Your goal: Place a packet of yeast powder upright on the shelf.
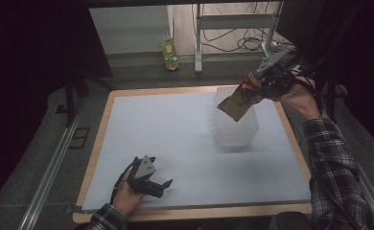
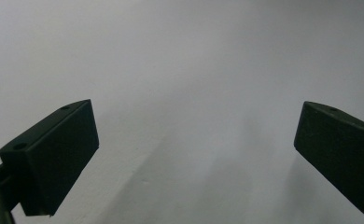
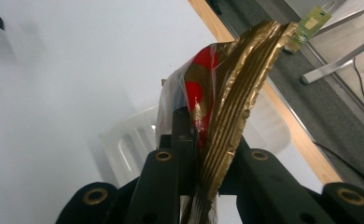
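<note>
Clamped between the right gripper [image 3: 203, 154] jaws, a gold-edged snack packet [image 3: 227, 84] hangs above a clear plastic container [image 1: 235, 127], probably for dropping in. Left gripper [image 1: 157, 184], jaws wide apart and holding nothing, rests on the white mat [image 1: 185, 143].

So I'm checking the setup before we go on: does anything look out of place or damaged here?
Nothing stands out. The right gripper holds a crinkled gold and red foil snack packet above the clear ribbed plastic container, which stands upright on the pale blue mat. The left gripper rests open near the front edge.
</note>
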